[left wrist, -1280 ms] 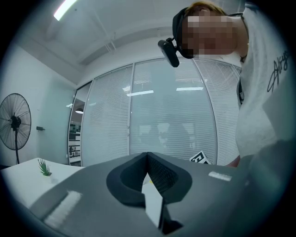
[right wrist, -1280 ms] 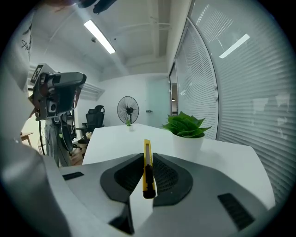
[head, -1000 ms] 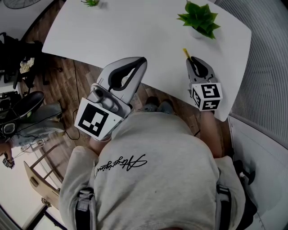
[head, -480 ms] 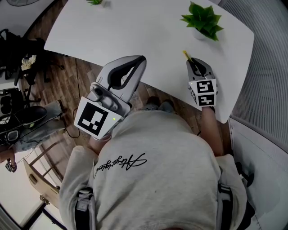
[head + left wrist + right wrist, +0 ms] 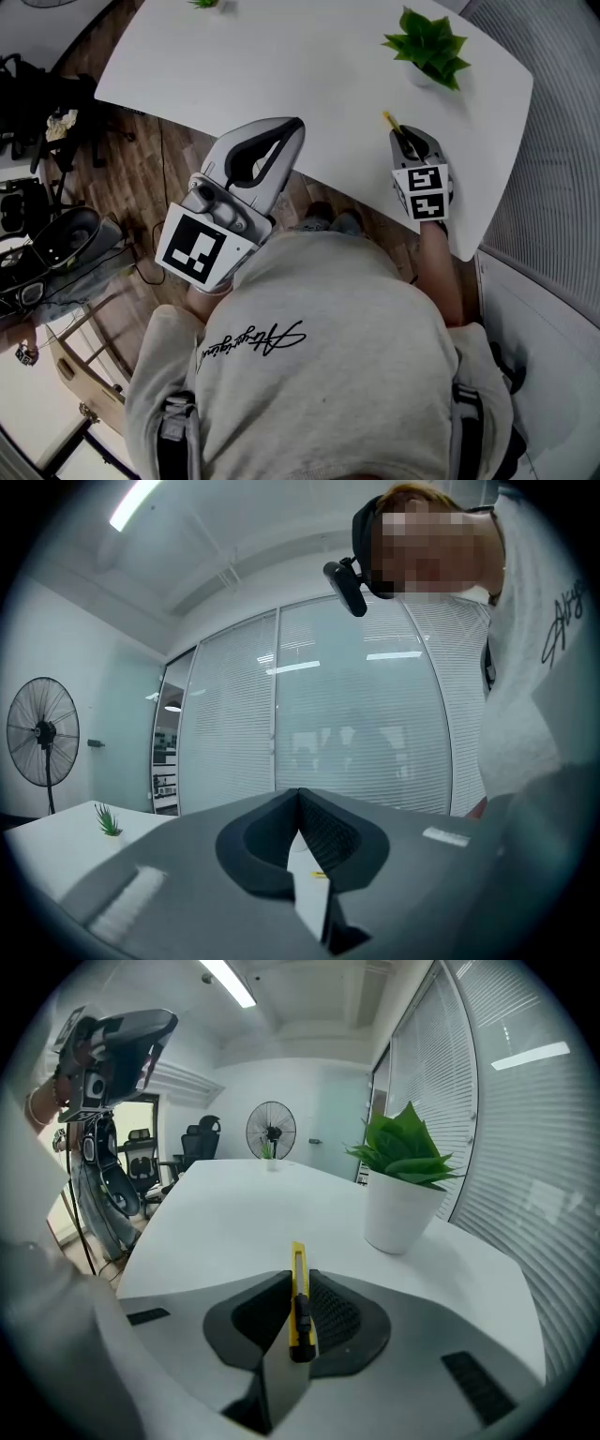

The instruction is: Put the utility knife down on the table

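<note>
Placement is the step in hand, by my reading: the right gripper (image 5: 298,1279) has its jaws closed on the utility knife (image 5: 297,1302). It pinches the yellow body edgewise between the pads, and the front end pokes out past the tips toward the white table (image 5: 216,1213). In the head view this gripper sits at the right of the frame over the table's near edge, below the potted plant (image 5: 429,47) at the upper right. The knife's yellow end shows just above the jaws. Whether the knife already touches the tabletop I cannot tell; in the right gripper view it looks close to the surface but not plainly resting on it.

The next move likely calls for bringing the knife down until its body lies on the bare stretch in front of the jaws. The jaws should then spread enough to free it without flicking it, and the gripper should back away. The plant pot stands near, up and to the right, so the free surface to the left looks the safer landing spot.

The right gripper tilts forward and down, its marker cube facing the head camera and the forearm running toward the lower right. The left gripper (image 5: 296,124) hangs at centre left, off the table edge above the wooden floor (image 5: 141,159), held level. Its jaws are together with nothing between them, and it takes no part
</note>
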The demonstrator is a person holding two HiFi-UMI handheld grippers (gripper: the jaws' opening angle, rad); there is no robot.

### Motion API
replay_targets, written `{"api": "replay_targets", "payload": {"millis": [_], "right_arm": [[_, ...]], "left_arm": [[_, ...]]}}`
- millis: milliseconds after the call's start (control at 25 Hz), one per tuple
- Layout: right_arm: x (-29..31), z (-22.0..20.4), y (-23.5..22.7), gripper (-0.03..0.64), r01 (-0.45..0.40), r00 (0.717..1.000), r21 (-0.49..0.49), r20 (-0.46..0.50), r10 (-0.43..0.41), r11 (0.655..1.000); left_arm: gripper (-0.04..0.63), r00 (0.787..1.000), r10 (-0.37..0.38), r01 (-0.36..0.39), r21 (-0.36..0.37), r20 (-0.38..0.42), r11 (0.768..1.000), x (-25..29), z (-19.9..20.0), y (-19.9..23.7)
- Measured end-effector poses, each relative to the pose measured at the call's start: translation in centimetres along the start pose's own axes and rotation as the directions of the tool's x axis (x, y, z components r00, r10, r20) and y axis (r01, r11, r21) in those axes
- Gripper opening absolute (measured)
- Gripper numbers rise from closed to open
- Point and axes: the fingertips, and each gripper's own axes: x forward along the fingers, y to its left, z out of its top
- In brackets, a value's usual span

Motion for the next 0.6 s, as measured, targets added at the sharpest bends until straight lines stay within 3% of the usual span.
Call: {"api": "replay_targets", "payload": {"millis": [600], "right_arm": [[0.9, -0.84, 0.35, 0.06, -0.017, 0.995, -0.036, -0.1, 0.013, 0.999]], "left_arm": [[-0.002, 1.0, 0.006, -0.006, -0.002, 0.005, 1.0, -0.17, -0.01, 0.03]]}}
